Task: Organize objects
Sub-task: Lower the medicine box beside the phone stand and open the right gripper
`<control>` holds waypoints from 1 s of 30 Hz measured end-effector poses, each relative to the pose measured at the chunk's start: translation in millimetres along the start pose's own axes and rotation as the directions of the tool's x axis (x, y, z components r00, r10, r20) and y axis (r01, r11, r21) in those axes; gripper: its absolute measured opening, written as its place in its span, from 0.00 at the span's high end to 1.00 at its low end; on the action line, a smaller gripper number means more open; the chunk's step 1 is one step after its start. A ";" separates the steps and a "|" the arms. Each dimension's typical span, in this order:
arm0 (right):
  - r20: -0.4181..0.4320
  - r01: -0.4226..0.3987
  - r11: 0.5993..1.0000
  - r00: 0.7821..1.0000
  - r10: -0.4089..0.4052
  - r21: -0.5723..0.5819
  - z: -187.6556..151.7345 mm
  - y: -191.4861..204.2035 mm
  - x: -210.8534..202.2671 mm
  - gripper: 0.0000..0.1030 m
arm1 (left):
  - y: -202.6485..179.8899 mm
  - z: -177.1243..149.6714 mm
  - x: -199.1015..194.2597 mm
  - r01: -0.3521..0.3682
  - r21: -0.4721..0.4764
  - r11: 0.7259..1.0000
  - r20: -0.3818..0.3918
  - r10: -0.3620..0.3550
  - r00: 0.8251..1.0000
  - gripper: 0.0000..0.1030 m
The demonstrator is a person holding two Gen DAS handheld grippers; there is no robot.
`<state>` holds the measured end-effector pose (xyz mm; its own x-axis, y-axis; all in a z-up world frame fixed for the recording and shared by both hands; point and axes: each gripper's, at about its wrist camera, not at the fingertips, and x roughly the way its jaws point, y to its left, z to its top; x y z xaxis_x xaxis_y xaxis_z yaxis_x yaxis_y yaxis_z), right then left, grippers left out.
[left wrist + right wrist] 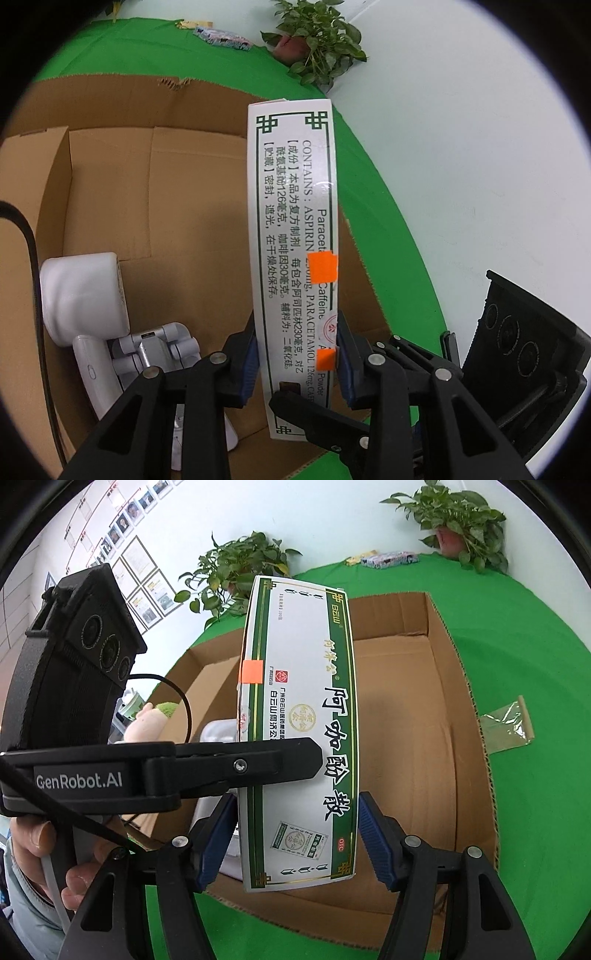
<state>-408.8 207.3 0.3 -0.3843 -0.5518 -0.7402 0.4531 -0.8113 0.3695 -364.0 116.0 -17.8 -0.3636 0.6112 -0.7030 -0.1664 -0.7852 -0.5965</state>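
Medicine box (291,236), white with green borders, was clamped across its narrow sides by the left gripper (297,363), both blue pads pressed on it. In the right wrist view the same box lay between the right gripper's (295,843) blue pads; its left pad touched the box edge, while the right pad stood clear of it, so whether that gripper pressed on the box could not be told. The left gripper's black finger, marked "GenRobot.AI", crossed the box front there, and a hand (55,856) held its handle.

Below and behind the box sat an open cardboard carton (458,709) on a green cloth (535,812). Only the left wrist view showed what lay in the carton: a white handheld device (85,295) and a grey folding stand (155,350) in the near left corner.

That view gave the box's side text: "CONTAINS: ASPIRIN", "PARACETAMOL", "Caffeine", with orange stickers. The right wrist view gave the front, with large Chinese characters and an "OTC" mark.

Farther off, only the right wrist view showed a clear plastic bag (508,725) on the cloth and a plush toy (147,723) beyond the carton. Potted plants (458,520) and a small flat packet (391,559) stood at the far edge.
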 end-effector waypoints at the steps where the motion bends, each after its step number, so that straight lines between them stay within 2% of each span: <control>1: -0.009 0.005 1.000 1.000 -0.004 0.002 -0.2 -0.6 3.0 0.40 | 3.0 -0.2 4.1 0.000 -0.004 1.000 -0.011 0.000 1.000 0.66; 3: -0.030 0.015 1.000 0.999 -0.015 0.013 0.0 -8.1 15.7 0.40 | 12.6 -1.5 13.2 0.006 -0.040 0.999 -0.038 -0.008 0.999 0.65; 6: -0.071 0.044 0.999 0.997 -0.042 0.019 -3.2 -12.6 31.5 0.41 | 20.5 -5.0 21.4 -0.050 -0.059 0.997 -0.056 0.047 0.997 0.56; 8: -0.090 0.058 0.998 0.994 -0.056 0.018 -7.9 -10.2 36.9 0.41 | 26.6 -6.6 23.9 -0.111 -0.084 0.990 -0.081 0.105 0.991 0.52; 9: -0.108 0.077 0.997 0.991 -0.075 0.017 -9.1 -9.4 40.4 0.42 | 28.5 -7.1 22.6 -0.102 -0.098 0.990 -0.087 0.093 0.992 0.52; 11: -0.117 0.102 0.995 0.988 -0.099 0.021 -10.7 -10.2 41.6 0.42 | 26.9 -8.1 14.8 -0.131 -0.097 0.987 -0.083 0.123 0.989 0.51; 14: -0.122 0.141 0.990 0.983 -0.137 0.024 -10.3 -9.5 42.1 0.42 | 22.6 -11.7 -4.6 -0.187 -0.072 0.980 -0.040 0.184 0.982 0.51; 18: -0.125 0.197 0.980 0.973 -0.195 0.002 -14.6 -0.8 39.4 0.41 | 18.2 -19.9 -36.5 -0.180 -0.059 0.982 0.028 0.182 0.983 0.51; 21: -0.141 0.248 0.969 0.958 -0.248 -0.020 -15.8 -1.3 48.4 0.40 | 22.7 -29.6 -61.3 -0.232 -0.010 0.973 0.089 0.232 0.969 0.51; 24: -0.191 0.285 0.958 0.940 -0.283 -0.018 -21.6 -5.1 62.2 0.34 | 18.5 -40.4 -78.5 -0.283 0.018 0.959 0.146 0.277 0.950 0.51; 27: -0.155 0.271 0.962 0.950 -0.272 -0.025 -22.2 -3.7 60.2 0.30 | 22.8 -57.1 -106.2 -0.321 0.018 0.947 0.197 0.311 0.930 0.51; 30: -0.128 0.241 0.970 0.963 -0.238 0.011 -20.6 -4.0 51.5 0.30 | 33.7 -46.9 -115.3 -0.338 -0.002 0.941 0.219 0.330 0.918 0.51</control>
<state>-413.9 186.1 -50.9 -0.3748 -0.3134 -0.8726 0.3377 -0.9226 0.1863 -284.7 23.8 24.9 -0.5899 0.2800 -0.7574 -0.0320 -0.9453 -0.3245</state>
